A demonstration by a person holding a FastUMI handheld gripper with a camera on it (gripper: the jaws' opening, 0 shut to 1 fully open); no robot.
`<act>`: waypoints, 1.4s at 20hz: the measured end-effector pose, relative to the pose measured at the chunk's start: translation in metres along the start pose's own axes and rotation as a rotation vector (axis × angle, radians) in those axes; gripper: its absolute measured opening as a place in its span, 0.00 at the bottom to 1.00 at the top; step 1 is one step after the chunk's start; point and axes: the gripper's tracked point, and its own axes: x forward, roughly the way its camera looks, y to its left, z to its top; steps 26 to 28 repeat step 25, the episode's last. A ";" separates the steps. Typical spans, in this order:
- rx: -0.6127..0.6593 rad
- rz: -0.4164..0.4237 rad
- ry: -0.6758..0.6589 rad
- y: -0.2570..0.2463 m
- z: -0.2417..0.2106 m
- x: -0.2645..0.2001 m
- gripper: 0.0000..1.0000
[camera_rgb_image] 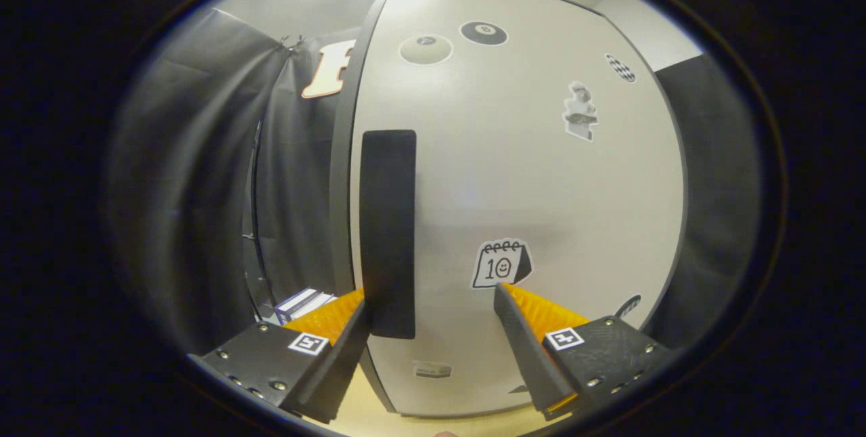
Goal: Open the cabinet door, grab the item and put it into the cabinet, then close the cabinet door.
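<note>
A white cabinet door (528,180) with several stickers stands right in front of me, with its dark left edge turned toward me. A tall black handle (388,234) runs down its left side. My gripper (433,298) is open, close to the door. The left finger (331,318) sits at the handle's lower left, by the door's edge. The right finger (534,312) is against the door face just below a calendar sticker (501,264). The handle's lower end lies between the fingers, near the left one. A white and blue box (302,303) lies beyond the left finger, past the door's edge.
Black cloth walls hang to the left (203,187) and right (717,193) of the cabinet. A light wooden surface (369,417) shows below the door, between the fingers.
</note>
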 end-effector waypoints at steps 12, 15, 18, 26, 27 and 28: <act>0.014 0.022 0.048 -0.009 0.003 -0.078 1.00; 0.014 -0.004 0.043 -0.022 0.013 -0.124 1.00; 0.015 -0.052 0.001 -0.041 0.029 -0.169 1.00; 0.002 -0.132 -0.006 -0.073 0.038 -0.256 1.00; 0.002 -0.132 -0.006 -0.073 0.038 -0.256 1.00; 0.002 -0.132 -0.006 -0.073 0.038 -0.256 1.00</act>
